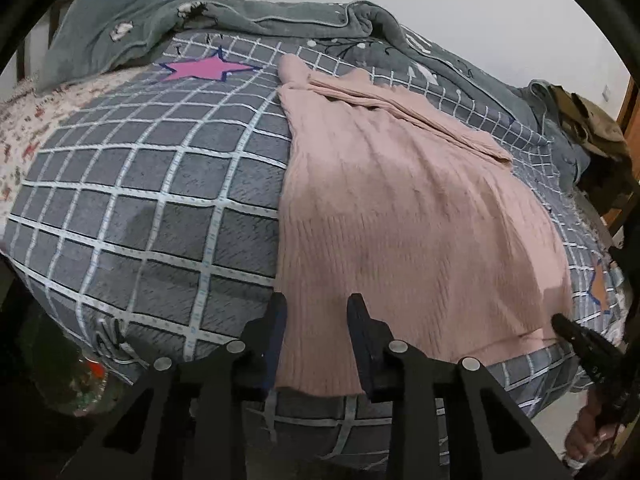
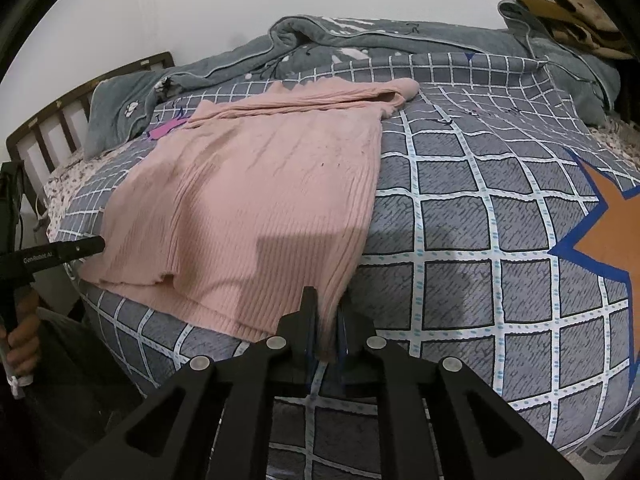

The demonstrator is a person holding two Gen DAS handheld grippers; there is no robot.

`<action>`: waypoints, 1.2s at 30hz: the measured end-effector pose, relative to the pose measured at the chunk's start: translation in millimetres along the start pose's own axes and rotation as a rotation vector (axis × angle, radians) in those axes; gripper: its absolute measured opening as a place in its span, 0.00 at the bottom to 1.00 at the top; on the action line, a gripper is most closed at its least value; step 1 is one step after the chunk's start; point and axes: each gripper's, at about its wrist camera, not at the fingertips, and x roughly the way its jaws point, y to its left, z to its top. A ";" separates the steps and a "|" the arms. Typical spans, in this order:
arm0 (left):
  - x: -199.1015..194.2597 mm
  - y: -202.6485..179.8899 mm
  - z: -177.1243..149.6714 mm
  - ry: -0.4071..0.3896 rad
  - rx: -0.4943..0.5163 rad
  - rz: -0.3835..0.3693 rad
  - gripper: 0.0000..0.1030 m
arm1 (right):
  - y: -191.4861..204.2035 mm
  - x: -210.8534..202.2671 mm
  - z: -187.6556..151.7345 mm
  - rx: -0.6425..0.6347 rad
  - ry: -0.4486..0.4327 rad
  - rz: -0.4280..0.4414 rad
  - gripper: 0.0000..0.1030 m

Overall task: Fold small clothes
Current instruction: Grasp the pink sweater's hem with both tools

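Pink sweater (image 1: 400,208) lies flat on the bed, on a grey checked cover (image 1: 140,200), body spread toward the near edge, sleeves folded across the top end. Hem hangs slightly over the bed edge.

Left tool (image 1: 316,316) sits at the hem's left corner. Fingers partly apart, knit fabric runs between them; left finger (image 1: 276,320) on the sweater's side edge, right finger (image 1: 362,320) on top of the knit. Can't tell if the pads actually pinch the cloth. From the right wrist view the left tool (image 2: 94,245) tip shows just beside the sweater's (image 2: 248,200) near-left corner, with a hand (image 2: 22,328) on its handle.

Right tool (image 2: 326,316) is at the hem's right corner, jaws nearly together, clamped on a bunched bit of the pink hem; fabric pulls up into the pinch. In the left wrist view the right tool (image 1: 576,334) shows at the sweater's right lower corner, with a hand (image 1: 588,428) below it.

Pink star (image 1: 204,69) printed on the cover by the sweater's top-left; orange star (image 2: 616,216) on the cover to the right, well apart from the sweater. Grey quilt (image 2: 360,36) heaped along the far side against the wall. Brown clothing (image 2: 576,20) piled at the far right corner. Dark headboard (image 2: 48,128) at the left end.
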 end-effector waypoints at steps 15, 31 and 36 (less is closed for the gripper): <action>3.4 2.5 -1.7 0.030 -0.012 -0.023 0.20 | -3.9 -3.5 -5.4 -0.001 -0.009 0.029 0.10; -1.0 13.4 5.0 0.051 -0.123 -0.137 0.09 | -16.1 1.1 6.1 0.077 0.025 0.092 0.05; -20.3 46.1 11.9 0.030 -0.263 -0.221 0.09 | -44.9 -26.4 16.2 0.212 -0.028 0.157 0.04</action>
